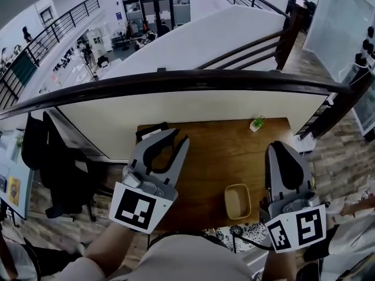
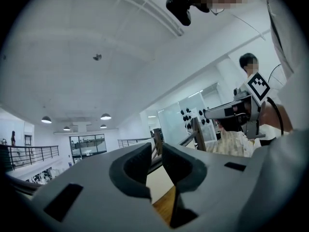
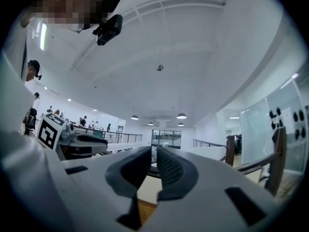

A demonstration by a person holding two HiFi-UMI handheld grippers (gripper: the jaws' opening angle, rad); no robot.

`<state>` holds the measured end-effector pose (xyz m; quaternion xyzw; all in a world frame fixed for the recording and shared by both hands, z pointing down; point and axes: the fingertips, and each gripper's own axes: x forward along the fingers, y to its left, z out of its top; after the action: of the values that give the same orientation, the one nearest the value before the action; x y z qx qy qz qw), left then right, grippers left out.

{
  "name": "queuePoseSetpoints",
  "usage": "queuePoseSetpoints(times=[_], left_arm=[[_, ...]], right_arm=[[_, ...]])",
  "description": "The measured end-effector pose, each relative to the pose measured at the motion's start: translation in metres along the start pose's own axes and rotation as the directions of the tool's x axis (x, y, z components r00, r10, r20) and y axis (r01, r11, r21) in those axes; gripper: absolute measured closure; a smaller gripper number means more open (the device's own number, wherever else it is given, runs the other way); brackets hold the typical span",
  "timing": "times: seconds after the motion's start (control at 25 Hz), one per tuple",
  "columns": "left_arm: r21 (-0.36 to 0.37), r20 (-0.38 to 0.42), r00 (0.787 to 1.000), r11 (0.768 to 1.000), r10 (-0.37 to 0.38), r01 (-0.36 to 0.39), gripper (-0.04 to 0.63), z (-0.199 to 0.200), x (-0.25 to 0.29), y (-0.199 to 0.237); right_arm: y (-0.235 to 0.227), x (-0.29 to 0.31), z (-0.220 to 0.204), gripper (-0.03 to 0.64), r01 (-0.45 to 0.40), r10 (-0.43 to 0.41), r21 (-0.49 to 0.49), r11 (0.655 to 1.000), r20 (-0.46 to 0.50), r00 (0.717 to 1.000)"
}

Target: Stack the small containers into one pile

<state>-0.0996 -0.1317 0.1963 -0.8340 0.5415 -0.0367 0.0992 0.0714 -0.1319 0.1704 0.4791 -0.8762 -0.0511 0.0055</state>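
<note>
left claw (image 1: 180,136), right claw (image 1: 284,146) empty above container (image 1: 237,201).

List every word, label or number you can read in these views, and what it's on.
No words or numbers are readable.
On the left gripper: a black-and-white square marker, pattern only, no letters.
On the right gripper: the same kind of marker.
On the yellow container: no label shows.
On the picture at the left edge: too small to read.

Wooden table (image 1: 217,157) bears tan container (image 1: 238,201), potted plant (image 1: 256,123).
</note>
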Motion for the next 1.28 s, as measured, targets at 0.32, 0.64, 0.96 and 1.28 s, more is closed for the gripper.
queuePoseSetpoints(times=[0.32, 0.64, 0.96, 1.28], left_arm=[[0.018, -0.023, 0.999, 0.999, 0.034, -0.034, 0.552, -0.011, -0.018, 0.005], [-0.019, -0.064, 0.997, 0.999, 0.034, -0.036, 0.583, -0.035, -0.021, -0.001], [-0.018, -0.074, 0.997, 0.999, 0.034, -0.036, 0.588, -0.040, -0.018, 0.000], [-0.019, -0.075, 0.997, 0.999, 0.032, -0.033, 0.588, -0.038, -0.017, -0.002]], right_arm=[[0.001, -0.009, -0.018, 0.612, 0.013, -0.015, -0.028, 1.000, -0.049, 0.999], [0.005, -0.016, -0.045, 0.614, -0.006, 0.007, 0.006, 1.000, -0.112, 0.994], [0.002, -0.017, -0.049, 0.614, -0.002, 0.002, -0.002, 1.000, -0.124, 0.992], [0.000, -0.018, -0.050, 0.614, -0.003, 0.003, -0.005, 1.000, -0.129, 0.992]])
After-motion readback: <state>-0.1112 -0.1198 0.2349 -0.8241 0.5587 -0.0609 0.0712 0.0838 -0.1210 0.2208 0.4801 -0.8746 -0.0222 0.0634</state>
